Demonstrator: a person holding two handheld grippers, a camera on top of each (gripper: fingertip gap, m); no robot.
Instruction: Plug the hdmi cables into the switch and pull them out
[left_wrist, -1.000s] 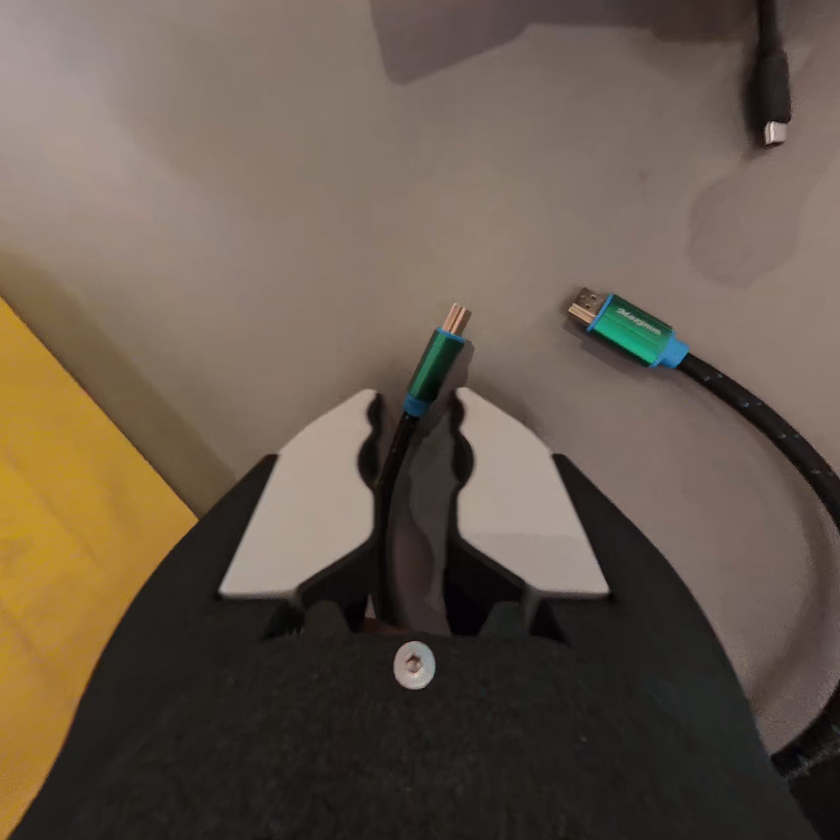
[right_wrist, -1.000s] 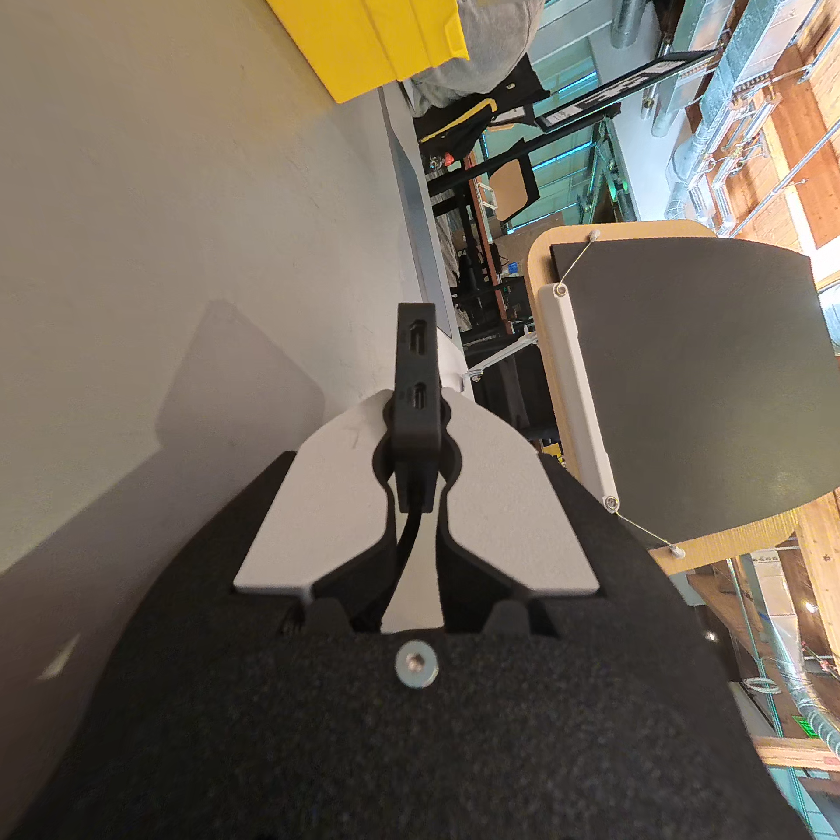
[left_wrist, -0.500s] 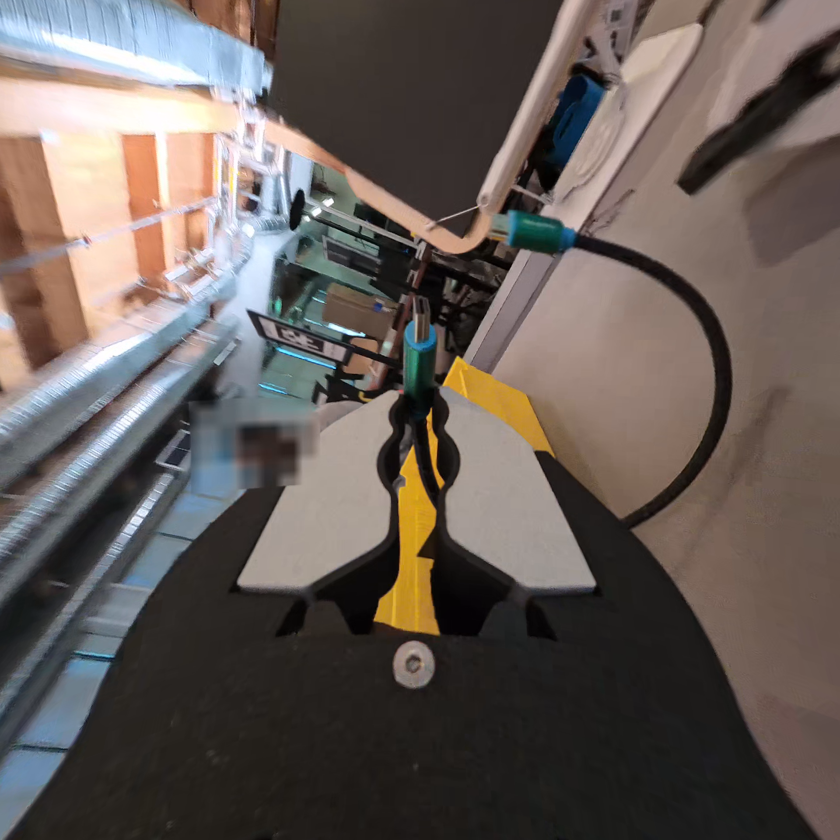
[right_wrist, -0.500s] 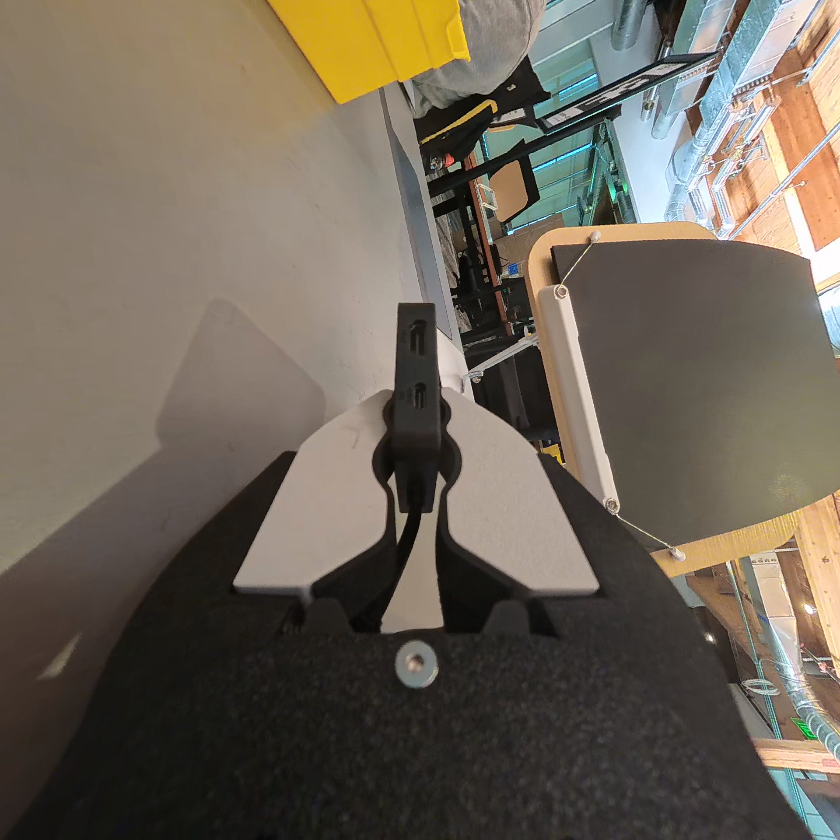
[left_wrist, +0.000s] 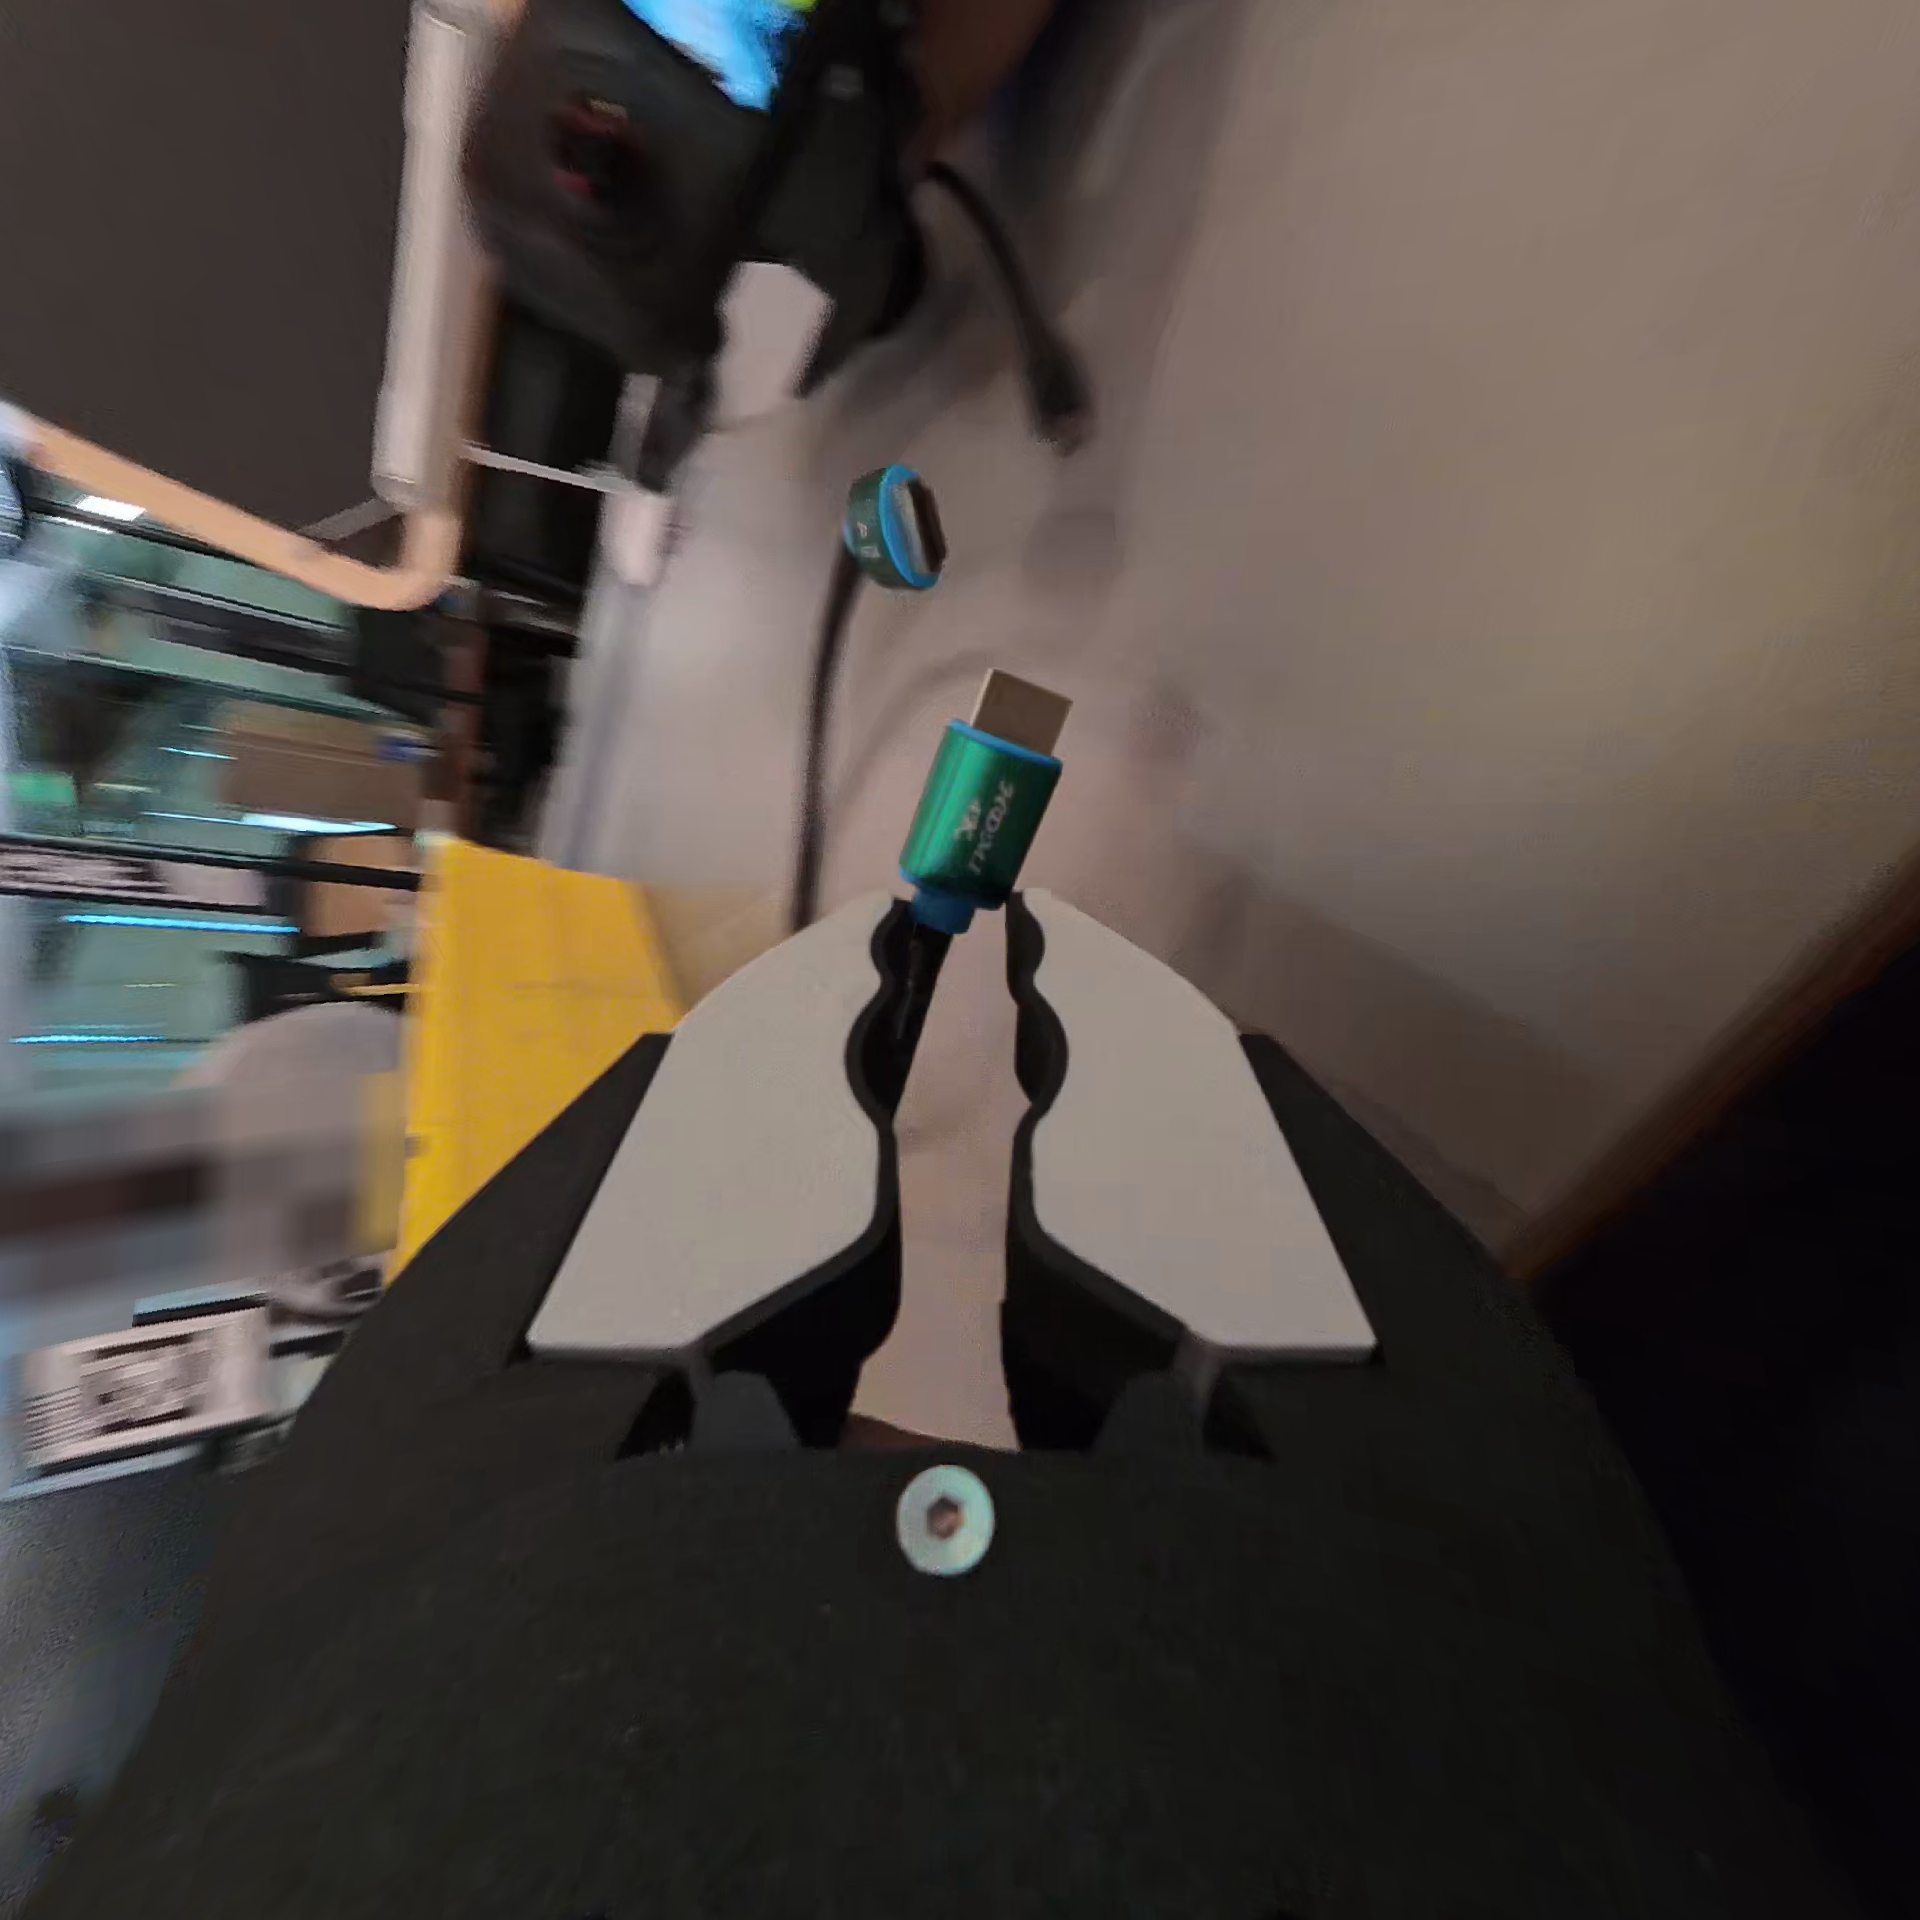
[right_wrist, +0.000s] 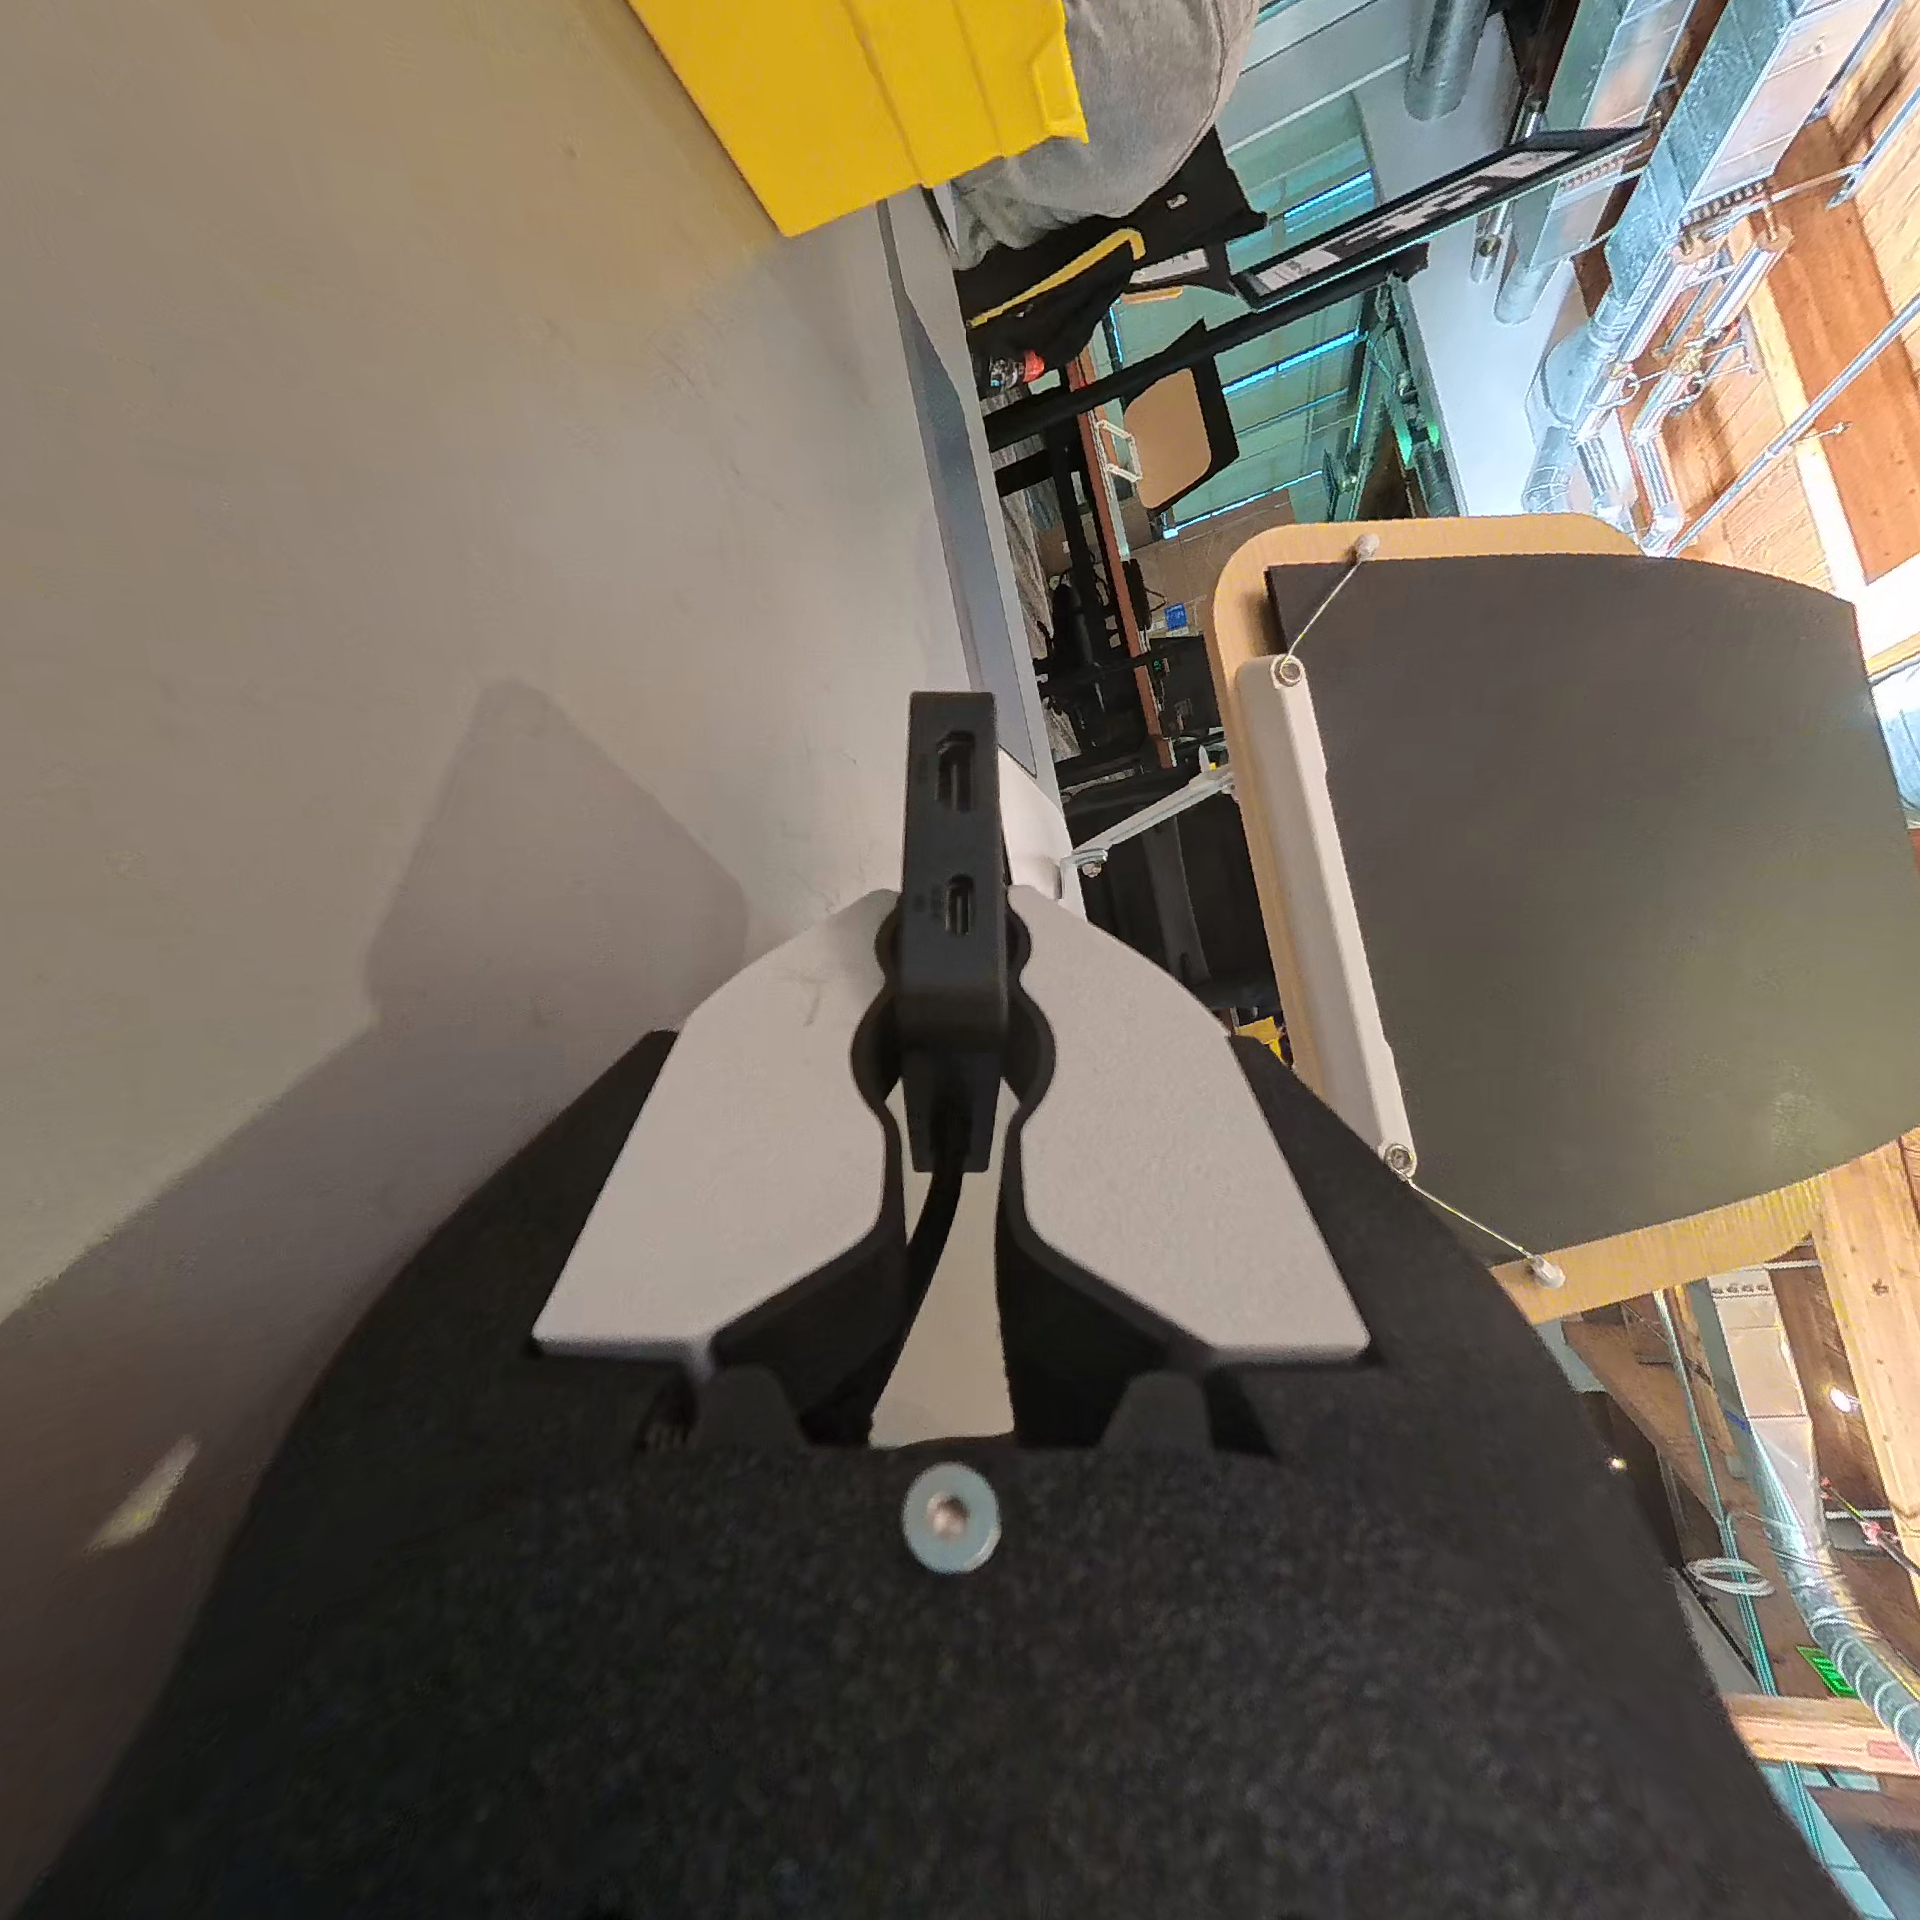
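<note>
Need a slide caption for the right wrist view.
Right gripper clamps the black switch, two empty ports facing the camera, above the table.

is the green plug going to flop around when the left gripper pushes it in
Probably somewhat: the left gripper holds the cable just behind the green plug, which already tilts right. The metal-looking shell itself looks rigid, and the switch looks firmly clamped.

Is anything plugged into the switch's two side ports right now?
No, both ports on the black switch in the right gripper are open and empty.
</note>
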